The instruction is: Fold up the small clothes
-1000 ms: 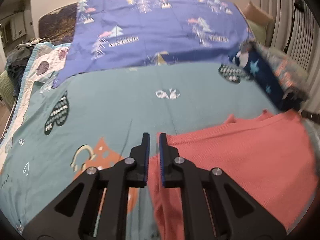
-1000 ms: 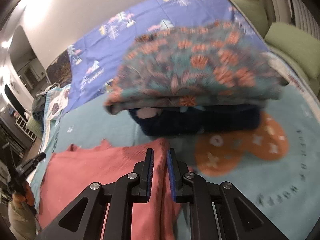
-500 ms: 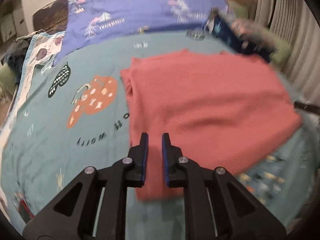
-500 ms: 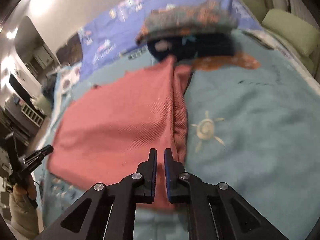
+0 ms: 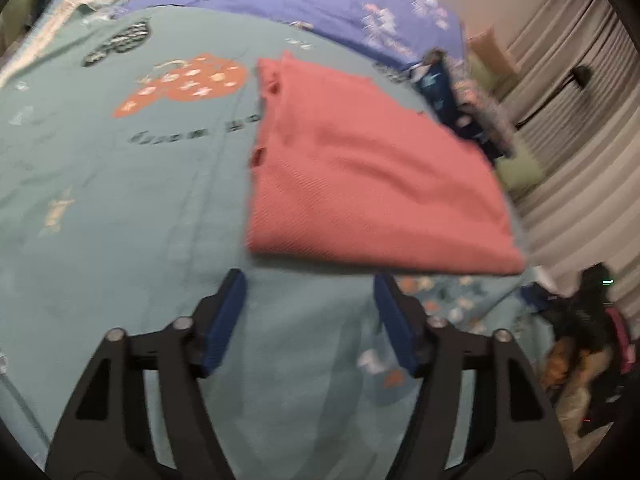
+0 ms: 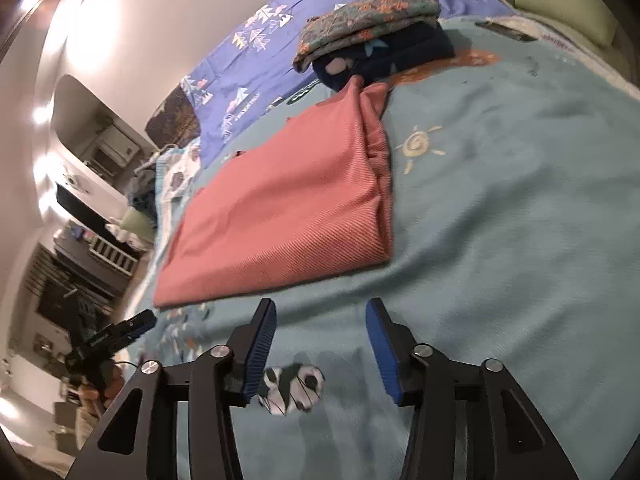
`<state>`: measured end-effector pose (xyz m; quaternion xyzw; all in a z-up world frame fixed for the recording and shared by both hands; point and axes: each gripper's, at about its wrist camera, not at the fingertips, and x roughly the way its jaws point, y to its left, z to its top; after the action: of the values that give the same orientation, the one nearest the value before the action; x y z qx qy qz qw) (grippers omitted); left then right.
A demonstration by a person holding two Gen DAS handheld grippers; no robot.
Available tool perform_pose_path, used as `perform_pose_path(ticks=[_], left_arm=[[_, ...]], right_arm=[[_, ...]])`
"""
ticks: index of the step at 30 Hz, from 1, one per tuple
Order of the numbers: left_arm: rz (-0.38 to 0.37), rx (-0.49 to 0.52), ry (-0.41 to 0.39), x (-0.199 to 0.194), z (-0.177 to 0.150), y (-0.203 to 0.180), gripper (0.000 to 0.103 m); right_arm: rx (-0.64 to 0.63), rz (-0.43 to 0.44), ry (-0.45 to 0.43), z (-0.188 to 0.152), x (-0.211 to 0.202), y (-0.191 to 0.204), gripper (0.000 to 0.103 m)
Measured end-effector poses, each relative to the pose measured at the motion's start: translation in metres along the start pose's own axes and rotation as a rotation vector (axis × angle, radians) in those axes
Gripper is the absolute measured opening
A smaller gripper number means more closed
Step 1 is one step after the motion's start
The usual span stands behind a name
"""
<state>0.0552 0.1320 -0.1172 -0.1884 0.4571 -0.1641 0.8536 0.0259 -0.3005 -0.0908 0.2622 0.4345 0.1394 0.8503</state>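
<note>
A salmon-pink knitted garment point(image 5: 360, 176) lies folded flat on the teal bed cover point(image 5: 120, 208); it also shows in the right wrist view point(image 6: 280, 216). My left gripper point(image 5: 310, 284) is open and empty, just short of the garment's near edge. My right gripper point(image 6: 320, 312) is open and empty, also short of the garment's near edge. The left gripper shows at the left of the right wrist view point(image 6: 120, 332), off the bed's edge.
A stack of folded clothes, patterned teal on dark navy point(image 6: 372, 36), sits beyond the garment, also in the left wrist view point(image 5: 452, 92). A purple sheet point(image 6: 260, 56) covers the far bed. Curtains point(image 5: 580, 120) and floor clutter point(image 5: 592, 340) lie to the right.
Both grippers pulled the pink garment's far edge over toward me, then opened and let it go. They have backed off past the near edge; the garment now lies folded.
</note>
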Motion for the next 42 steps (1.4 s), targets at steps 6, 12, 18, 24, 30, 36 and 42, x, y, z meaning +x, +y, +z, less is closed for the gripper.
perform_pose_path(ticks=[6, 12, 18, 24, 30, 36, 42], left_arm=[[-0.012, -0.059, -0.026, 0.024, 0.022, -0.006, 0.046], [-0.033, -0.142, -0.042, 0.018, 0.026, -0.001, 0.010], [-0.062, -0.062, -0.092, -0.025, 0.023, -0.032, 0.009], [0.001, 0.036, 0.002, -0.028, -0.016, -0.049, 0.009], [0.108, -0.011, 0.044, -0.025, -0.042, -0.018, 0.009], [0.079, 0.007, -0.036, -0.039, -0.035, -0.025, 0.059], [0.084, -0.005, -0.011, -0.006, -0.024, -0.027, 0.015]], right_arm=[[0.140, 0.097, -0.049, 0.025, 0.027, -0.010, 0.066], [0.138, 0.062, -0.070, 0.035, 0.031, 0.005, 0.003], [0.093, 0.051, -0.164, 0.042, -0.020, 0.022, 0.003], [0.123, -0.061, -0.116, 0.014, -0.041, 0.005, 0.001], [0.212, -0.111, -0.074, -0.012, -0.049, -0.037, 0.006], [0.111, -0.052, -0.076, 0.005, -0.037, -0.016, 0.068], [0.166, -0.022, -0.012, 0.020, 0.011, -0.019, 0.003]])
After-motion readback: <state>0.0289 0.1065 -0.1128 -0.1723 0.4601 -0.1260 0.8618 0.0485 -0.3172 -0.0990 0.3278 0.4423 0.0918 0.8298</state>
